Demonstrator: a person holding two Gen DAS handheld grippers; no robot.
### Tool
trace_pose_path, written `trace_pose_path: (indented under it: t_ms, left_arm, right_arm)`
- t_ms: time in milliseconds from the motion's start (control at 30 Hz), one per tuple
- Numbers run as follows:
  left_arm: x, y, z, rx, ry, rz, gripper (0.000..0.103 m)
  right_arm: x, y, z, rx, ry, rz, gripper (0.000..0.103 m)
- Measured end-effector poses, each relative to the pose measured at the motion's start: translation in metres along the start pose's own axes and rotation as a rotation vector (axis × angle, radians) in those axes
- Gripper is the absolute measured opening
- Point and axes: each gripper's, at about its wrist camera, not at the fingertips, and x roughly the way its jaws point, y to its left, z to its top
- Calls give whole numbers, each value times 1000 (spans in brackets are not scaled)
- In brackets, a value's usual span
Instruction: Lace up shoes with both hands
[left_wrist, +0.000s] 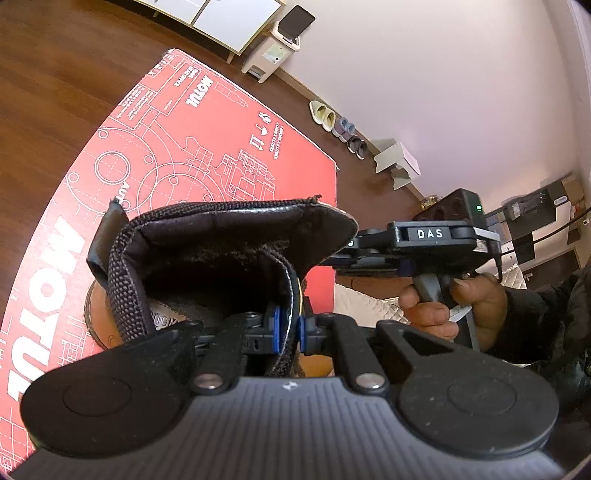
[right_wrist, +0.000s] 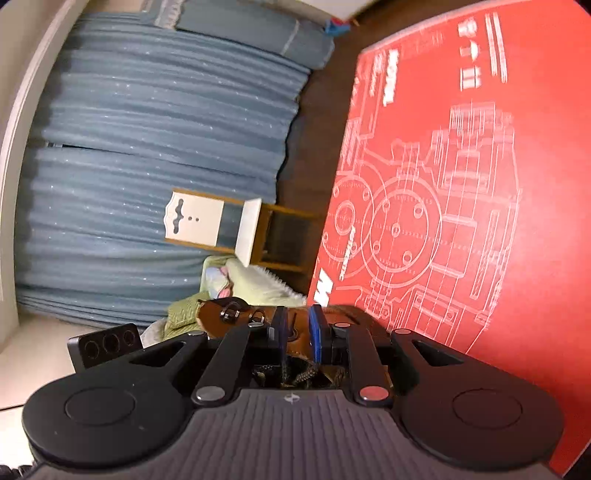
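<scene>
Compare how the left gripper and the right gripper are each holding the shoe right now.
The left gripper is clamped on the edge of the shoe's black padded collar, while the right gripper sits at the brown leather by the metal lace hooks. The left gripper's blue pads nearly meet; the right gripper's pads show a wider gap, with dark lace bunched just behind them. Both work the same shoe over the red printed cardboard.

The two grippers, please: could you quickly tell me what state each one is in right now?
Left gripper: closed on the boot's collar edge.
Right gripper: nearly closed around the brown boot upper; firm grip cannot be told.
</scene>
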Motion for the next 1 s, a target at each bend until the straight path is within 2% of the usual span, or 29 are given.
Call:
trace_pose_path:
  t_ms: [133,200,233,367,467,567,700,900,1000]
  left_arm:
    - [0,-1,0,-4,-4,10,8]
    - [0,-3,-1,-8,-2,20,8]
    - [-1,-4,-1,-9,-2,26,8]
    - [-6,-15,-2,2,-11,83,8]
    - [-19,-26,-7,-7,-54,134,9]
    - [-41,-37,-15,-46,-138,166,9]
    - [-69,-61,-32,-83,-252,253,9]
    - [-81,-93,-68,-170,-371,418,9]
    - [-70,-105,-90,-206,-378,554,9]
  right_arm:
    - [11,-11,3,86,28,50,18]
    - [15,-15,4,118,39,52,13]
    - [15,-16,6,117,44,56,4]
    - [4,-8,17,46,24,15,1]
    - [-13,1,35,-52,-32,-61,1]
    - [-33,11,57,-160,-92,-148,1]
    - [-60,31,86,-321,-159,-291,1]
    - [-87,55,109,-565,-209,-535,1]
    - [-97,59,119,-659,-244,-651,1]
